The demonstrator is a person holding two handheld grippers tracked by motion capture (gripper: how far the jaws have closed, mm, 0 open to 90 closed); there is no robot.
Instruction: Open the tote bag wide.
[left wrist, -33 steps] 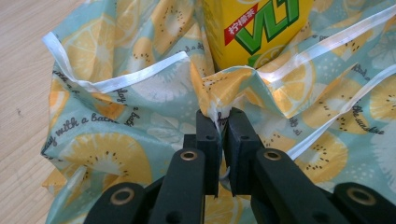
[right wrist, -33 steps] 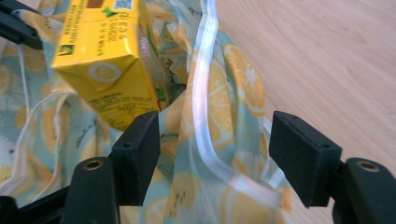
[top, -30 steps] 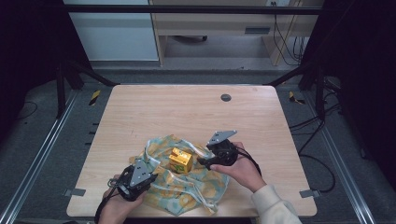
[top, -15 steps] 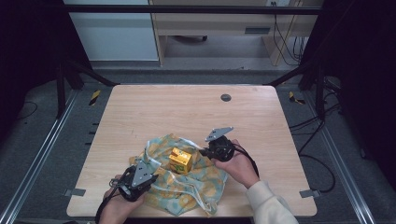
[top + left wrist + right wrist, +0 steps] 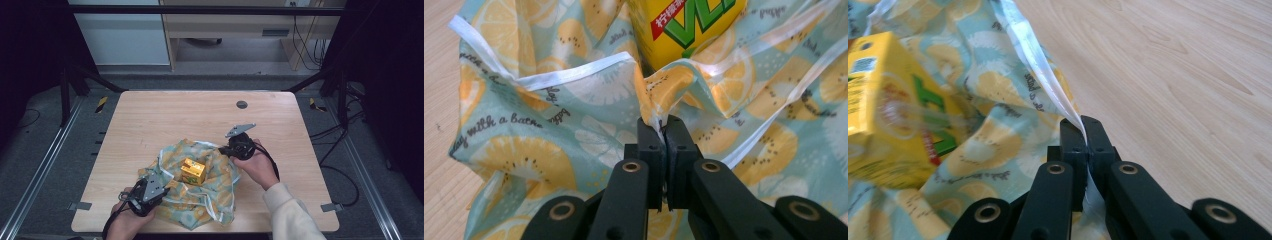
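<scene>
A light-green cloth [image 5: 215,195] printed with citrus slices lies rumpled at the table's near middle. On it rests a yellow drink carton [image 5: 193,171]. My left gripper [image 5: 167,186] is at the cloth's near left and is shut on a raised fold of it [image 5: 662,122], just in front of the carton [image 5: 689,25]. My right gripper [image 5: 222,150] is at the cloth's far right corner. It is shut on the cloth's white hem [image 5: 1033,55], which rises taut from its tips [image 5: 1083,125], with the carton [image 5: 883,100] to its left.
The wooden table [image 5: 200,115] stretches bare beyond the cloth, with a small round grommet [image 5: 242,104] near its far edge. Black frame posts and cables [image 5: 345,135] stand off the right side. Metal rails run along the floor on both sides.
My right gripper has shut on the cloth's hem and drawn it slightly away from the carton, toward the far right. The left gripper has kept its hold in place.
</scene>
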